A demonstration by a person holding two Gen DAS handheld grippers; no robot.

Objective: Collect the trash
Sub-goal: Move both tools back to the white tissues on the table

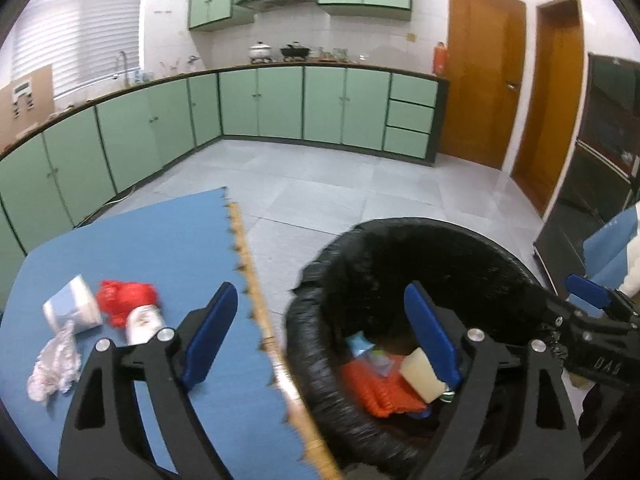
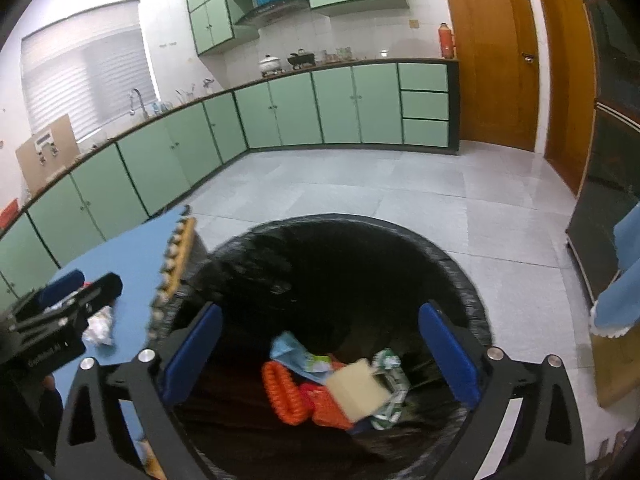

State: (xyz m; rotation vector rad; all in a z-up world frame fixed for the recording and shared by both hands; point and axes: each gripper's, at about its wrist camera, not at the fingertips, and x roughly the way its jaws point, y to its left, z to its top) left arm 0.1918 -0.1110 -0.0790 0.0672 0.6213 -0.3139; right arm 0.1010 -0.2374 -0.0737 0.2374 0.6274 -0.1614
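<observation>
Hovering spread and empty over the black-lined bin [image 2: 340, 264], where a pale block [image 2: 362, 390] already lies, the right tool [image 2: 320, 354] looks mid-drop, so next the equally released left tool [image 1: 320, 338] should reach the red bag [image 1: 128, 300] and cup [image 1: 74, 306] on the blue surface [image 1: 160, 248].

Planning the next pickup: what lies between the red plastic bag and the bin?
In the left wrist view, bare blue mat, the left gripper's finger, then the mat's tan toothed edge separate red plastic bag from bin.
</observation>
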